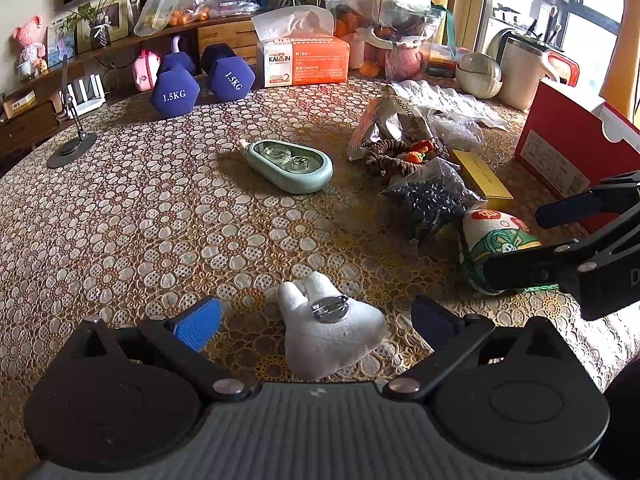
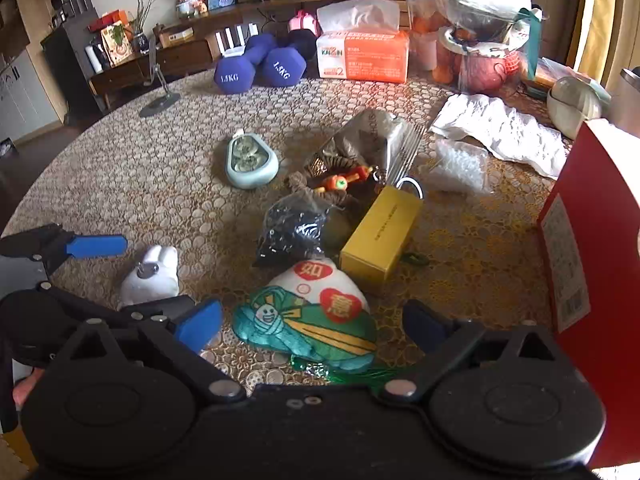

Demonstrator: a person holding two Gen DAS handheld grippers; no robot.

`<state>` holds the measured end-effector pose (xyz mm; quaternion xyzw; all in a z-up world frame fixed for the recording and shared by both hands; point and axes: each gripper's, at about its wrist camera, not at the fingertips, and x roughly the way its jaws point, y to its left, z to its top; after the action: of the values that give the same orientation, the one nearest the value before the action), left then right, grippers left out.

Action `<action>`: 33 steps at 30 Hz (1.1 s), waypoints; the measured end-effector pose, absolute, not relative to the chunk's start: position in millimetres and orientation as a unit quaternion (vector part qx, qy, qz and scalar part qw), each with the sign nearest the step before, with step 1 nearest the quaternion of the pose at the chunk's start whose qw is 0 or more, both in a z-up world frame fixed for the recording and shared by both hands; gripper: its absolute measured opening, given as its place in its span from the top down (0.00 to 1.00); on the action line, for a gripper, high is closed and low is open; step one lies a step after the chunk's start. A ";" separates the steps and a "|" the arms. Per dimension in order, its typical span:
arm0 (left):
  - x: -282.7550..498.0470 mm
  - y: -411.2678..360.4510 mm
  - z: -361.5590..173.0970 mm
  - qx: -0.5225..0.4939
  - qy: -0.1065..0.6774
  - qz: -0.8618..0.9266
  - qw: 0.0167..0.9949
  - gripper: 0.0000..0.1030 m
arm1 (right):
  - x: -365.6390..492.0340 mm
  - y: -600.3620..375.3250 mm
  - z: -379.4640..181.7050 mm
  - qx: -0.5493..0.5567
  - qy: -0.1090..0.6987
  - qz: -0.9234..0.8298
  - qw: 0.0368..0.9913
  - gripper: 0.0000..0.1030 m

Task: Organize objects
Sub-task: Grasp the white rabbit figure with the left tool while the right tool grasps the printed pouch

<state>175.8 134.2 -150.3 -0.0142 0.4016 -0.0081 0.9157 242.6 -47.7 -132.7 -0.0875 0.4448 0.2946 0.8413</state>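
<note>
A white plush brooch (image 1: 328,330) with a metal pin on its back lies on the table between the wide-open fingers of my left gripper (image 1: 316,322); it also shows in the right wrist view (image 2: 154,278). A green and white embroidered sachet (image 2: 312,316) lies between the wide-open fingers of my right gripper (image 2: 314,322); it also shows in the left wrist view (image 1: 496,240). Neither gripper touches its object. Farther back lie a yellow box (image 2: 380,234), a bag of dark beads (image 2: 294,232), a teal case (image 1: 290,164) and a brown hair tie with carrot charms (image 1: 396,156).
A red box (image 2: 592,264) stands close at the right. Two blue dumbbells (image 1: 200,80), a tissue pack (image 1: 304,60), plastic bags, a white jug (image 1: 524,72) and crumpled paper (image 2: 500,132) sit at the back. A phone stand (image 1: 72,148) is at the left.
</note>
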 end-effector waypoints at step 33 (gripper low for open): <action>163.6 116.3 -126.2 0.019 0.412 -0.009 0.911 0.48 | 221.8 -71.5 -114.4 -0.046 0.461 0.275 0.843 0.30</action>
<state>163.6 116.3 -126.2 0.0195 0.4121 -0.0094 0.9109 221.8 -71.5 -114.4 -0.0459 0.4608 0.2746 0.8427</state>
